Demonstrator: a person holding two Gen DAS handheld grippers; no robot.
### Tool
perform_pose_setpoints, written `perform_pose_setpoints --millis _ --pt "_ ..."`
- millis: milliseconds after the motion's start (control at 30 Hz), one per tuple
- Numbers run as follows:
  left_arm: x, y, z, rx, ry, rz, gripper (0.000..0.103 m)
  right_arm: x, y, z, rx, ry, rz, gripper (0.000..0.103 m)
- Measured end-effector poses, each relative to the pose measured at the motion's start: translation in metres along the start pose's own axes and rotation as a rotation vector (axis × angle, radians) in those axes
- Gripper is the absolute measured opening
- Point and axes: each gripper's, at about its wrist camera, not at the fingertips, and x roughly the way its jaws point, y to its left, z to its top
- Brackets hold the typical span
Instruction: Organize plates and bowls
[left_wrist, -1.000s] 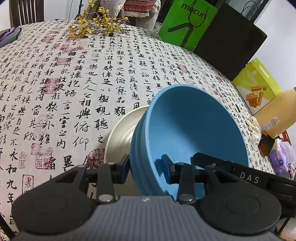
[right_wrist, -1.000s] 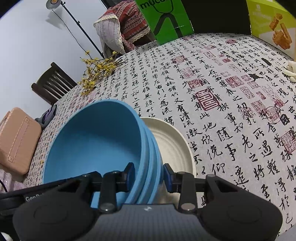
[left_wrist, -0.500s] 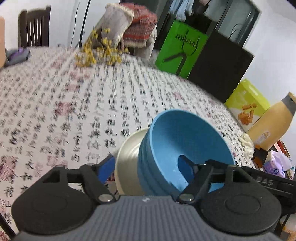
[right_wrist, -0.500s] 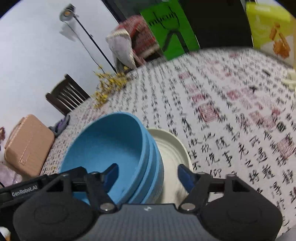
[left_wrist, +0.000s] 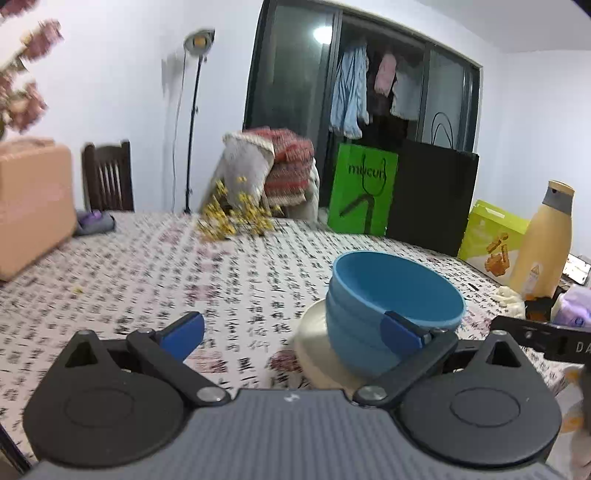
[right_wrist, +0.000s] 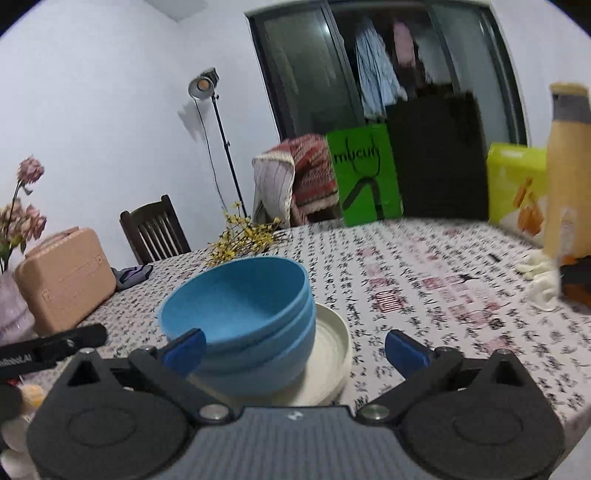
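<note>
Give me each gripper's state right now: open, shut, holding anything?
Left gripper: jaws opening wide, holding nothing; the blue bowls sit free on the cream plate.
Right gripper: jaws opening wide, holding nothing.

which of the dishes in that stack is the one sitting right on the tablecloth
The cream plate is the one on the tablecloth. It is flat and pale, and the blue bowls are nested on top of it.
</note>
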Motion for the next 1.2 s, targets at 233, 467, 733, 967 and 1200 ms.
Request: perform_pose_setpoints --millis 233,467,733,967,1200 --pt "-0.059 0.009 -0.03 0.04 -0.101 0.008 0.103 -0.059 0.011 -0.031 -0.037 -0.11 -0.045 0.103" --pt "-0.096 0.017 -0.061 0.055 -0.124 -0.013 0.103 -0.1 0.02 -0.062 -0.071 -0.171 -0.046 0.103" --pt "-0.122 0.028 -0.083 0.041 -0.158 -0.011 0.103 -0.119 0.033 -0.086 -0.114 -0.162 -0.052 0.103" --pt "-0.126 0.027 -0.09 0.052 -0.176 -0.017 0.103 -0.122 0.033 -0.092 -0.118 -0.155 -0.068 0.103" --pt "-0.123 0.028 -0.106 0.063 -0.145 -0.027 0.103 -0.119 0.03 -0.097 -0.116 -0.133 -0.073 0.103"
